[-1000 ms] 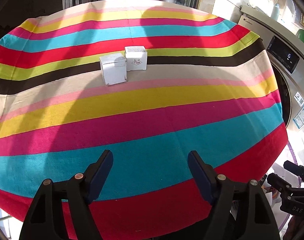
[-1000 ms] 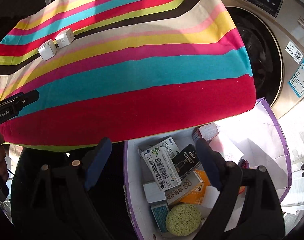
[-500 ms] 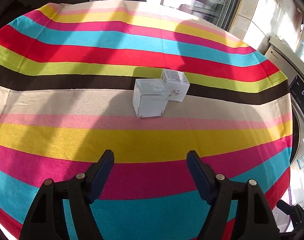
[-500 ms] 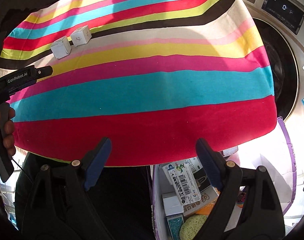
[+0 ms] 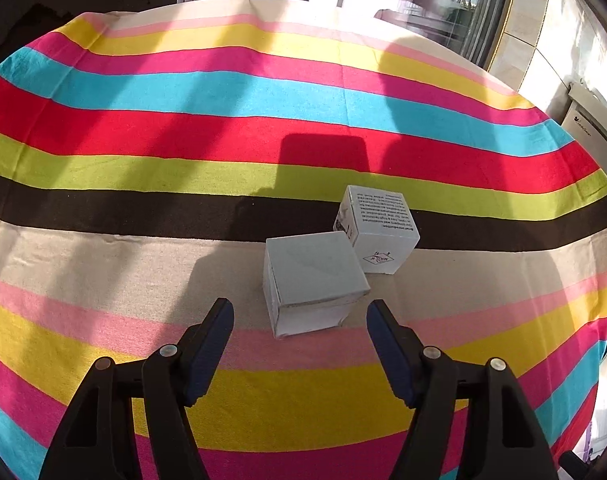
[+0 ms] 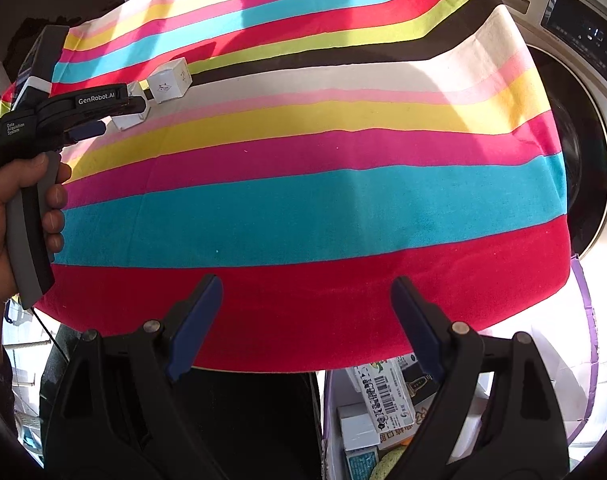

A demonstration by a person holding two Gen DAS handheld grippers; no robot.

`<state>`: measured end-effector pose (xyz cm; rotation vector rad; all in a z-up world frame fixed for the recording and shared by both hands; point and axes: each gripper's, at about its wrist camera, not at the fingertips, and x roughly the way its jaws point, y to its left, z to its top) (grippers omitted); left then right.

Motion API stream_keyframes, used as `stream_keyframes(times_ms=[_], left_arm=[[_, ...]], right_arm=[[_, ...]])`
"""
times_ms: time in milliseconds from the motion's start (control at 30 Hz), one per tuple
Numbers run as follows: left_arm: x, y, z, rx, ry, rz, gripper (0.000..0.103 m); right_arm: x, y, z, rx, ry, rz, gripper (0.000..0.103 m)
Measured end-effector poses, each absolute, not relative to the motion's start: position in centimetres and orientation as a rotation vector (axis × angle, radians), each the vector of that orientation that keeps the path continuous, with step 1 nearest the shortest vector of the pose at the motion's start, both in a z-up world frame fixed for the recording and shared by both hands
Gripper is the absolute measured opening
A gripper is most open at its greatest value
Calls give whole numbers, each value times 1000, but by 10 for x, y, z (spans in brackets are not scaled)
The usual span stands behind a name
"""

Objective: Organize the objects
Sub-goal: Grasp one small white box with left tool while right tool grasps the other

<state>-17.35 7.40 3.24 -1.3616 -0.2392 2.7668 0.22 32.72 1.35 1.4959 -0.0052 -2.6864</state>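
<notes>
Two small white boxes touch each other on the striped tablecloth (image 5: 143,168). The plain white box (image 5: 313,276) lies nearer, the printed box (image 5: 377,228) just behind it to the right. My left gripper (image 5: 298,308) hovers right in front of the plain box. Its jaws are closing, the box's near corner lies between the tips, and the pads are not touching it. In the right wrist view the left gripper (image 6: 103,120), held by a hand (image 6: 7,208), partly hides the plain box (image 6: 129,120); the printed box (image 6: 169,82) shows beside it. My right gripper (image 6: 305,280) stands open and empty over the cloth's near red stripe.
A washing machine (image 6: 575,80) stands against the table's right side. Below the table's near edge sits a purple-rimmed carton (image 6: 583,320) holding several packaged items (image 6: 383,396). Windows and furniture lie beyond the far edge.
The left gripper travelled forward over the cloth until the two boxes sat at its tips, and its jaws narrowed. The right gripper drifted from above the carton to the table's edge.
</notes>
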Motion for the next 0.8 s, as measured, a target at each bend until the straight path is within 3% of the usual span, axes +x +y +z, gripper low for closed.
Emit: stream_keyframes(times_ms=[100, 300, 800], left_arm=[[-179, 70, 29, -1357, -211, 2774, 44], [-182, 55, 27, -1317, -135, 2815, 43], [-188, 1, 28, -1314, -172, 2812, 42]], right_arm=[[-5, 323, 14, 1487, -19, -2687, 88], [-25, 306, 16, 1461, -4, -2679, 89], [-120, 199, 24, 1281, 52, -2656, 92]])
